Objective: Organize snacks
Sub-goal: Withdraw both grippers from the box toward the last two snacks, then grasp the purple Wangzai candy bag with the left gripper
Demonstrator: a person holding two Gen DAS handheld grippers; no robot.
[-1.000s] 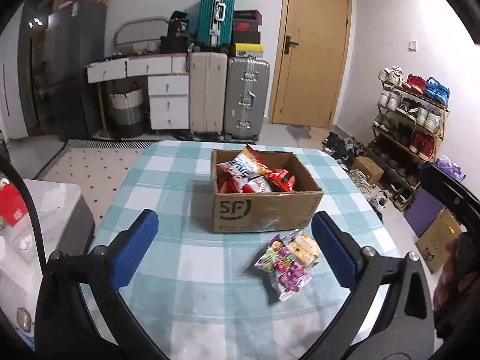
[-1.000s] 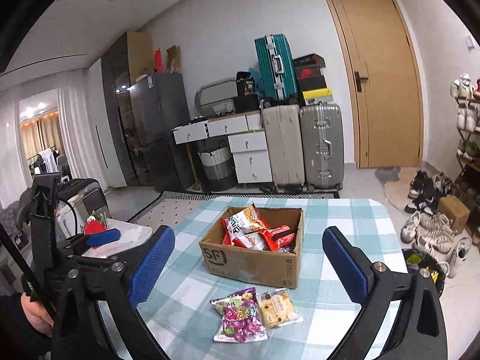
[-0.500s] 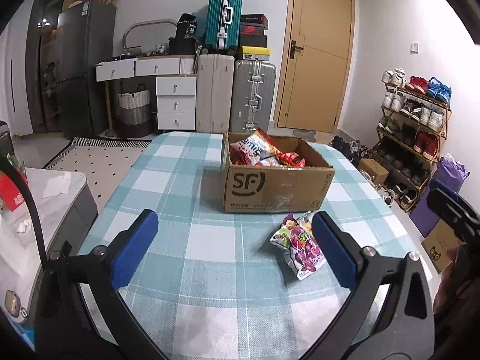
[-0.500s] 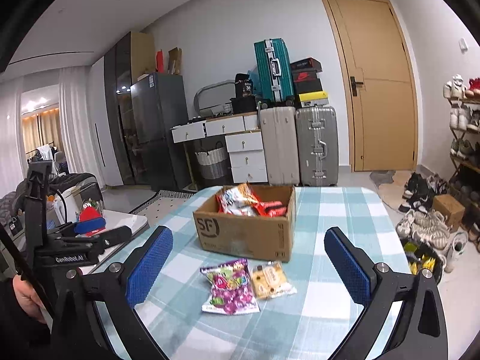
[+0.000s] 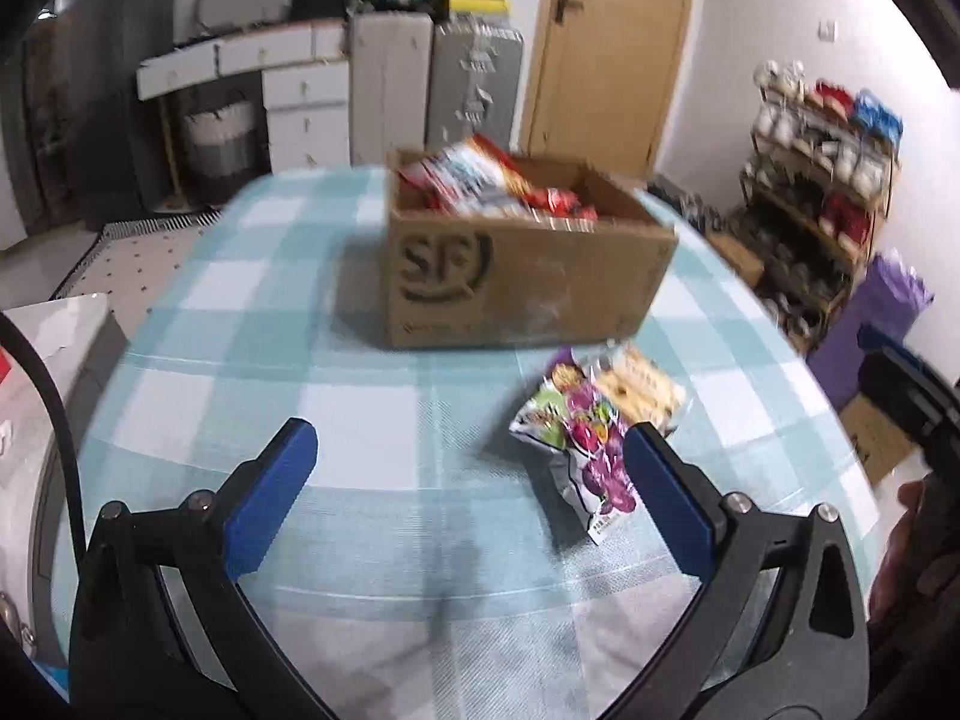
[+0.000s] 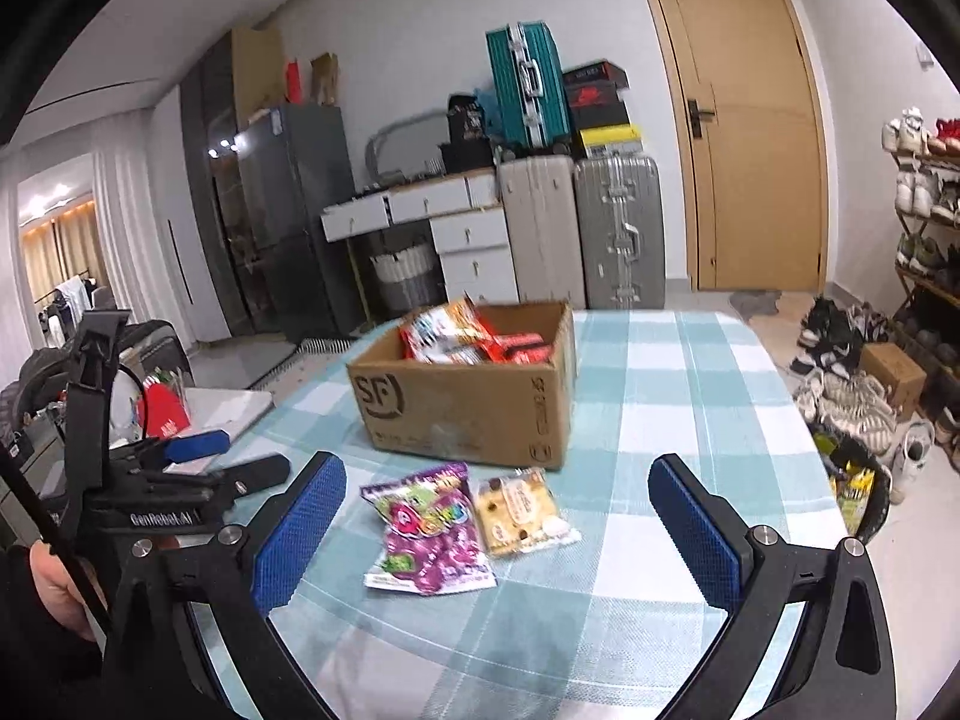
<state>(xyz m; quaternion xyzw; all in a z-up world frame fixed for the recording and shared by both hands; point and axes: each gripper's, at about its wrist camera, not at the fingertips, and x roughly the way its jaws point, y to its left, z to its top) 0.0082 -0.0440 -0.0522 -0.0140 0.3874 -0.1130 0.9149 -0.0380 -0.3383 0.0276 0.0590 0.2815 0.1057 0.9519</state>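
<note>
Purple candy bag lies just in front of cardboard box; right gripper jaws wide open, left gripper likewise. Straddle bag, pinch its middle.

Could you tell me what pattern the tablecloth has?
Light teal-and-white checks on the tablecloth; clearest in the right wrist view.

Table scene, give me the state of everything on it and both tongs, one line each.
Box: open-topped, upright, holding red snack packs.
Purple candy bag: flat on the table, outside the box.
Biscuit pack: flat, beside the candy bag, outside the box.
Left tongs: open, empty, above the table.
Right tongs: open, empty.
Door: closed.
</note>
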